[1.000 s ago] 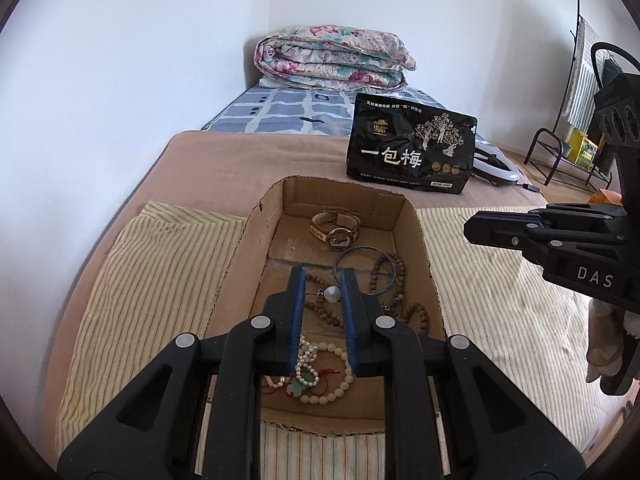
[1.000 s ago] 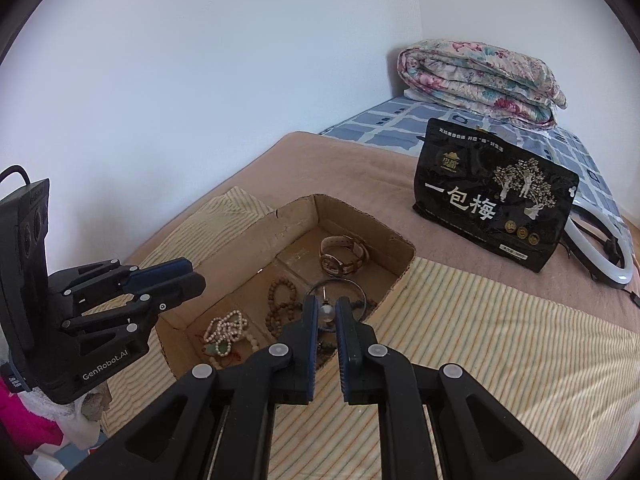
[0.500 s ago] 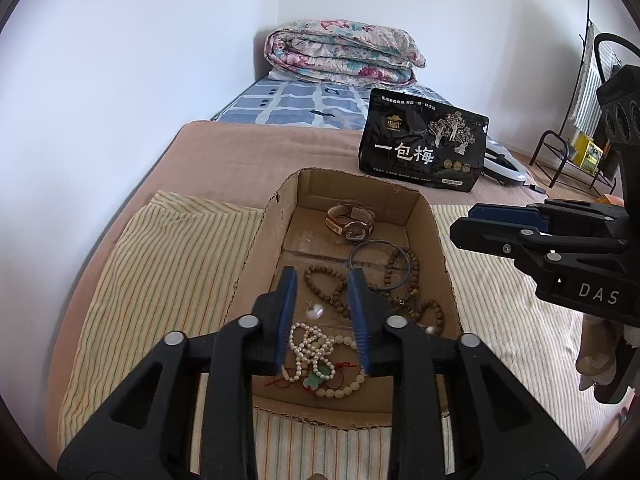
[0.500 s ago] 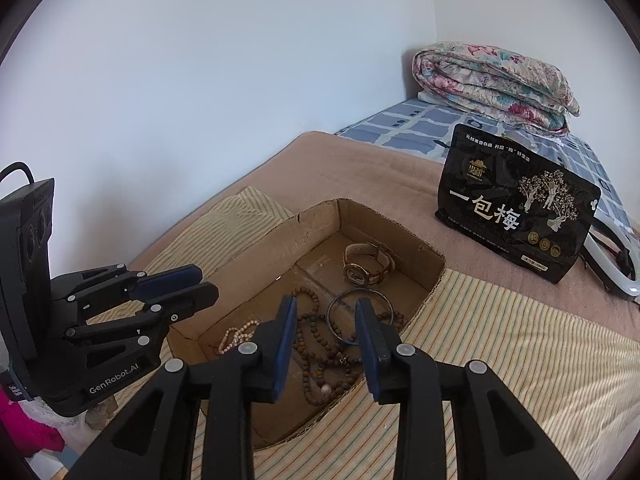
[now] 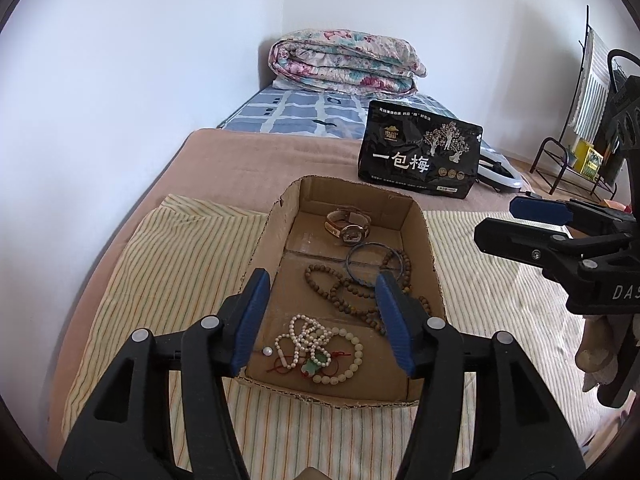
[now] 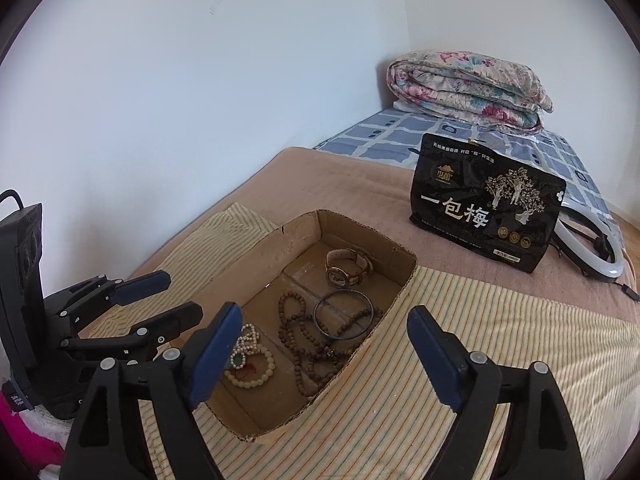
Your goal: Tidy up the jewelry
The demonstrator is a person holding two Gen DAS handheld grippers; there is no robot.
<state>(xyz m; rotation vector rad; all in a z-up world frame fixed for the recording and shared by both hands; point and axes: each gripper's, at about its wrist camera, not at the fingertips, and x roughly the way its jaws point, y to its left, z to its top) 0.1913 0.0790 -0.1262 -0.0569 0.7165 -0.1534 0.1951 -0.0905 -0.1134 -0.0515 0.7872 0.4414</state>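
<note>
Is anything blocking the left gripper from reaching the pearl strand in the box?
Nothing visible does. The left gripper, its jaws opening and empty, hangs over the open cardboard box, and the pearl strand lies uncovered below, tangled with a pale bead bracelet.

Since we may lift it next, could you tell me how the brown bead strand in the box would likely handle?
The brown bead strand lies in loose tangled loops, so it would probably droop. It overlaps the dark bangle and may drag it. Round beads could slip.
</note>
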